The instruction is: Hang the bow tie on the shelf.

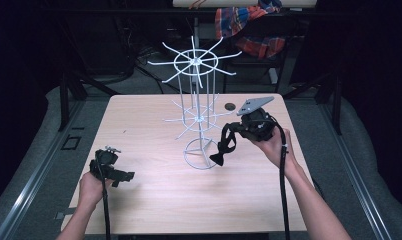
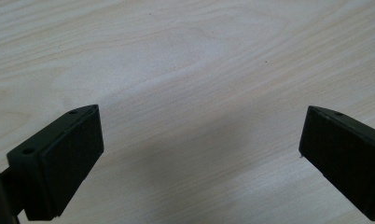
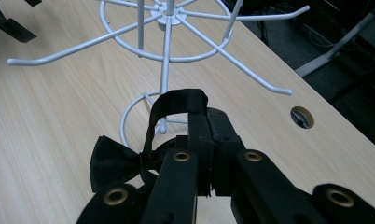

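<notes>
One white wire hanging rack point(image 1: 199, 107) with two tiers of spoke arms, standing mid pale wooden counter point(image 1: 154, 200). One black fabric bow tie point(image 1: 219, 157) on a black strap, dangling just beside the rack's ring base, bow low, strap looped up. Right tongs point(image 3: 209, 126) pressed together, clamped on that strap, held above the counter right of the rack. Left tongs point(image 2: 199, 154) spread wide apart, empty, low over bare wood at the near left.

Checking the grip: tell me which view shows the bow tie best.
The right gripper view: the bow tie hangs close, its strap pinched in the right gripper. The high view shows it small beside the rack.
</notes>
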`<state>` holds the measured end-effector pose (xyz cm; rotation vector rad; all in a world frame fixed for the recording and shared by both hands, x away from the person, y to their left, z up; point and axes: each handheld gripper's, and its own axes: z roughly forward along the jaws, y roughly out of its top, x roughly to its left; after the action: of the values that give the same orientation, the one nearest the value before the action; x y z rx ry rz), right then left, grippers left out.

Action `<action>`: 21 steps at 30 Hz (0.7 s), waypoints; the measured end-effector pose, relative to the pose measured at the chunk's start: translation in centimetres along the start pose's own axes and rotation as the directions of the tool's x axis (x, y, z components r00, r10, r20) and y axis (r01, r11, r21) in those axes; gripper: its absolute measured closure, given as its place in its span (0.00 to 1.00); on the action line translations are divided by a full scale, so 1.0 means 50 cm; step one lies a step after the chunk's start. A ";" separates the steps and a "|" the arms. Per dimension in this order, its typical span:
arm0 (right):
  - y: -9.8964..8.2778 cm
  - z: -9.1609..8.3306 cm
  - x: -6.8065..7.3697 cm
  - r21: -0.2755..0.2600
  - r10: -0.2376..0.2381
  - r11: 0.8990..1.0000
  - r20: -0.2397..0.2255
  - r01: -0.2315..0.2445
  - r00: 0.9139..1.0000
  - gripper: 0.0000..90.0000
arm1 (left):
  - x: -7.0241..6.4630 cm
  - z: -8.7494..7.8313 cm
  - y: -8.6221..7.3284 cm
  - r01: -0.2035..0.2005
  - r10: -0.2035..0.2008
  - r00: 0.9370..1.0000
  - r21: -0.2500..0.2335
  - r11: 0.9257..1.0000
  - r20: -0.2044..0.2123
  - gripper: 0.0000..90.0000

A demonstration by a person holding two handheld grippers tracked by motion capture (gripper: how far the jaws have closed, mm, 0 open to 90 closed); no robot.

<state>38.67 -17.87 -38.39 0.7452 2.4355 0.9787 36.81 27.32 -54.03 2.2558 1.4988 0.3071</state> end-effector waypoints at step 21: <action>-0.022 0.016 -0.005 0.015 0.035 0.999 -0.052 -0.034 0.998 0.96 | 0.000 0.000 0.000 -0.002 0.002 1.000 0.001 1.000 0.001 0.00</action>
<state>38.92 -18.30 -39.70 0.7787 2.4845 1.0068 36.82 27.32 -54.03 2.2580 1.4963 0.3059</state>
